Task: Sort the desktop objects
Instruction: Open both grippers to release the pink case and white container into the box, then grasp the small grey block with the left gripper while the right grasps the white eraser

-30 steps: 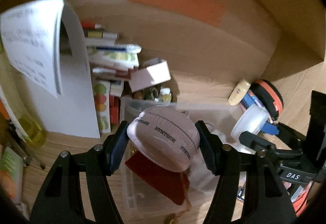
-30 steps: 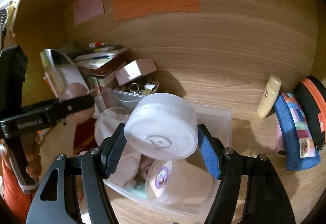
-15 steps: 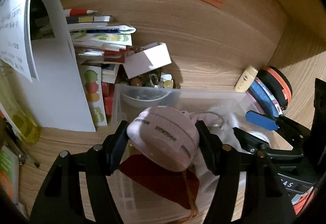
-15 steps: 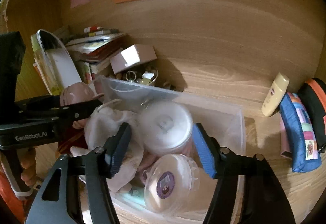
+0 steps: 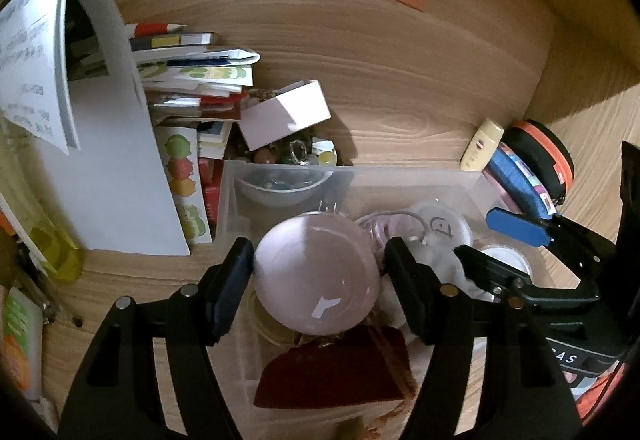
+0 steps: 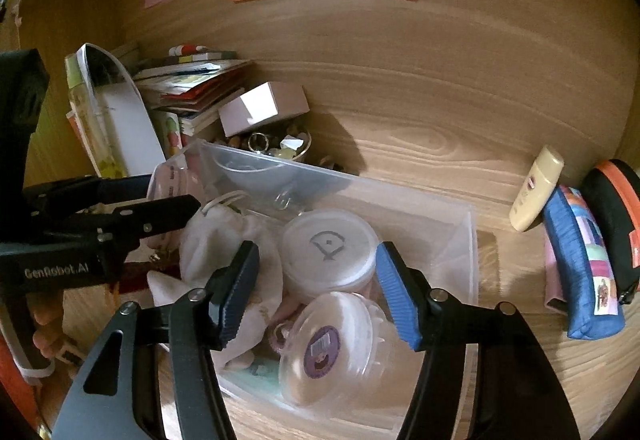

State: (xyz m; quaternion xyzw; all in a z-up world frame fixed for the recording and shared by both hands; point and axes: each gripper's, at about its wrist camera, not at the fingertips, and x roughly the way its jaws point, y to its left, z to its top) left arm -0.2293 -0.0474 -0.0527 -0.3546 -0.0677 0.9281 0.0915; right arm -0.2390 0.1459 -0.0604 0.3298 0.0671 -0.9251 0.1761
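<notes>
A pink round case (image 5: pixel 316 280) rests low in the clear plastic bin (image 5: pixel 400 182), over a dark red pouch (image 5: pixel 332 372). My left gripper (image 5: pixel 319 244) straddles the case with its jaws opening. A thin gap shows at the right pad. A white lidded tub (image 6: pixel 328 252) stands in the bin (image 6: pixel 440 228) between the fingers of my right gripper (image 6: pixel 316 246). Those jaws are opening too, clear of the tub on both sides. Each gripper also shows in the other's view, the left gripper (image 6: pixel 172 192) at the left and the right gripper (image 5: pixel 476 234) at the right.
The bin also holds a white cloth bag (image 6: pixel 212 232) and a clear round container (image 6: pixel 332 344). Behind it are a book stack (image 5: pixel 192 80), a white box (image 5: pixel 286 112) and a trinket bowl (image 5: pixel 296 156). A cream tube (image 6: pixel 536 192) and pencil cases (image 6: pixel 580 264) lie to the right.
The right gripper lowered the white tub into the bin and let go of it. The left gripper sank toward the bin, and the pink case turned its smooth face up and came loose.
</notes>
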